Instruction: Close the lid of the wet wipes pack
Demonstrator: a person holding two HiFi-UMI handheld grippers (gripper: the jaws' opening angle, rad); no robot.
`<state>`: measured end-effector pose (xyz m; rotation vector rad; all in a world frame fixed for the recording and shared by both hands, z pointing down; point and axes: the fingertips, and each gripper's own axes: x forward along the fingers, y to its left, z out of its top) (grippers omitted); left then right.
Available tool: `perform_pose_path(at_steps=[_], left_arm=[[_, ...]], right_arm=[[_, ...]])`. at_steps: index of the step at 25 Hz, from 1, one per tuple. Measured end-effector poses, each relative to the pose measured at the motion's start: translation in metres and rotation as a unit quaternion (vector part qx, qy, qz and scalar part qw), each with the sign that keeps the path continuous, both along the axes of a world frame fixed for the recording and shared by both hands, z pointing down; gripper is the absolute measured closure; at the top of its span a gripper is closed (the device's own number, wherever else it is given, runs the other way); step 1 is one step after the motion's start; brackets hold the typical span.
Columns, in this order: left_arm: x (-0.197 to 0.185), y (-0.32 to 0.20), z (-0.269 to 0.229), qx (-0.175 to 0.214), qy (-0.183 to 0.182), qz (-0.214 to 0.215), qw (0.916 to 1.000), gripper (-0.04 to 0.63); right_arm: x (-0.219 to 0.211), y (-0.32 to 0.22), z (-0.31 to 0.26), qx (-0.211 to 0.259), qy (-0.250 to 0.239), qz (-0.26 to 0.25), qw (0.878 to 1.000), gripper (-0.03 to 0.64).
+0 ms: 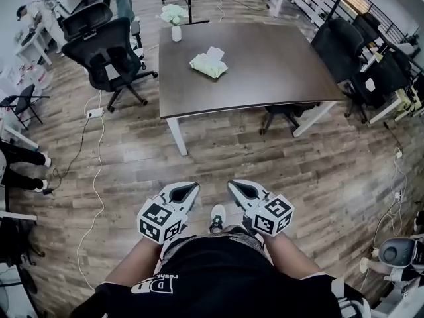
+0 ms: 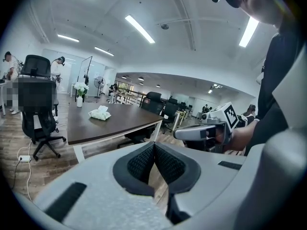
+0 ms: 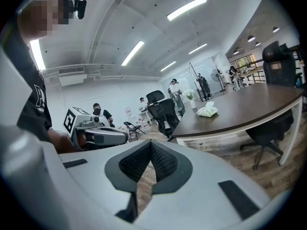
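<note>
Dark table stands well ahead of me. Left gripper and right gripper sit low by my waist, pads pressed together, nothing between. Wet wipes pack lies mid-table, white wipe poking up; lid too far to make out. Risks: the wipe jams under the lid, and the light pack skids if I press one-handed.

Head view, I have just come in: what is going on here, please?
A person stands well back from the dark table, holding one pair of tongs in each hand. The left tongs and the right tongs are both shut and empty, pointing toward the table. The wet wipes pack lies untouched on the table, with a white wipe sticking up from it. A vase of flowers stands farther along the table. Nothing has been handled yet.
</note>
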<state>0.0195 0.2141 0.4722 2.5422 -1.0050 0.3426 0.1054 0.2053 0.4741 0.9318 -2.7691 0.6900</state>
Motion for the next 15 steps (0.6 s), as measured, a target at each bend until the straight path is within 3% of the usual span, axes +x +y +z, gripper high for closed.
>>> perform_pose_path(at_steps=[15], left_arm=[[0.042, -0.076, -0.005, 0.006, -0.007, -0.028, 0.9996, 0.578]], right_arm=[[0.034, -0.078, 0.001, 0.008, -0.01, -0.035, 0.999, 0.615]])
